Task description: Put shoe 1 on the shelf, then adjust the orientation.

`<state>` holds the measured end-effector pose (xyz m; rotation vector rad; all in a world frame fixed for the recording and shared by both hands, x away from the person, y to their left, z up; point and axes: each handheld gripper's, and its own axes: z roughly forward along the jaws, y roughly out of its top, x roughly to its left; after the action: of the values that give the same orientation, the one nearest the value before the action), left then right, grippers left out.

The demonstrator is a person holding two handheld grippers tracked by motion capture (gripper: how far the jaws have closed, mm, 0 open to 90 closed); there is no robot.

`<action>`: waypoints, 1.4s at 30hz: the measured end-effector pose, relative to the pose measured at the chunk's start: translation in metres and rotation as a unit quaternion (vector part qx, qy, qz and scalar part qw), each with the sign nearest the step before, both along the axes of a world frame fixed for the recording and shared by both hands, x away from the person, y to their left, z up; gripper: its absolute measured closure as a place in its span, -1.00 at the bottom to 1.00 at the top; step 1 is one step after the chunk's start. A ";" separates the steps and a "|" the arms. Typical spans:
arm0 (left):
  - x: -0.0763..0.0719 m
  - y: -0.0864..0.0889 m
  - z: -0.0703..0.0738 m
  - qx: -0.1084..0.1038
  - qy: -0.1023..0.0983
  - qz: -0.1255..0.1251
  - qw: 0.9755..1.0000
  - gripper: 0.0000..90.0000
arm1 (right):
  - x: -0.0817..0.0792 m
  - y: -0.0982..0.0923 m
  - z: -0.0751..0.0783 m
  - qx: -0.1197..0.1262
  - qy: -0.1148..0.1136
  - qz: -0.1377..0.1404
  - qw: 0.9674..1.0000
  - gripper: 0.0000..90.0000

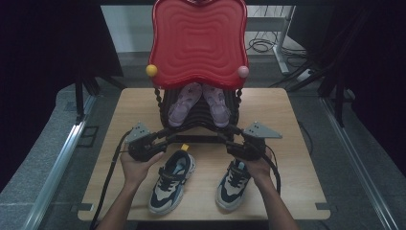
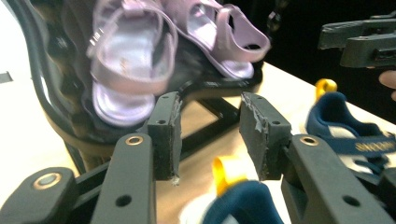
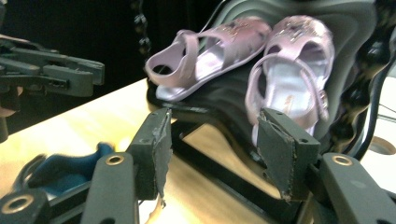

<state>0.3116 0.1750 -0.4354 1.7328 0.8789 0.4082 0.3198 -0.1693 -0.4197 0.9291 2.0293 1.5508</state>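
Observation:
Two navy-and-cream sneakers lie on the wooden table, one at the left and one at the right. Behind them, a pair of lilac sandals leans on a black rack. My left gripper hovers above the left sneaker's heel, jaws open and empty, pointing at the rack. In the left gripper view its jaws frame the rack base, with a yellow heel loop just below. My right gripper is open too, aimed at the nearer sandal.
A red wavy panel tops the rack, with a yellow ball and a pink ball at its lower corners. Twisted black posts flank the rack. Cables lie on the floor behind. Metal rails run along both table sides.

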 end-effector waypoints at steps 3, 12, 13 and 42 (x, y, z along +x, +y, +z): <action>-0.009 0.000 -0.002 0.001 0.008 -0.011 1.000 0.31 | -0.008 -0.001 -0.002 -0.003 0.002 0.016 1.000 0.00; -0.030 0.007 -0.012 -0.002 0.032 -0.025 0.999 0.31 | -0.024 -0.001 -0.011 -0.016 0.013 0.045 0.999 -0.02; -0.032 0.007 -0.013 -0.003 0.034 -0.026 0.999 0.31 | -0.024 -0.001 -0.012 -0.018 0.012 0.047 0.999 -0.02; -0.074 0.020 -0.033 -0.014 0.100 -0.079 0.992 0.37 | -0.036 0.011 -0.035 -0.040 0.050 0.071 0.995 -0.04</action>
<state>0.2376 0.1952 -0.4686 1.8235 0.8769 0.1186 0.2834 -0.1586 -0.4551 0.8642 2.2549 1.5095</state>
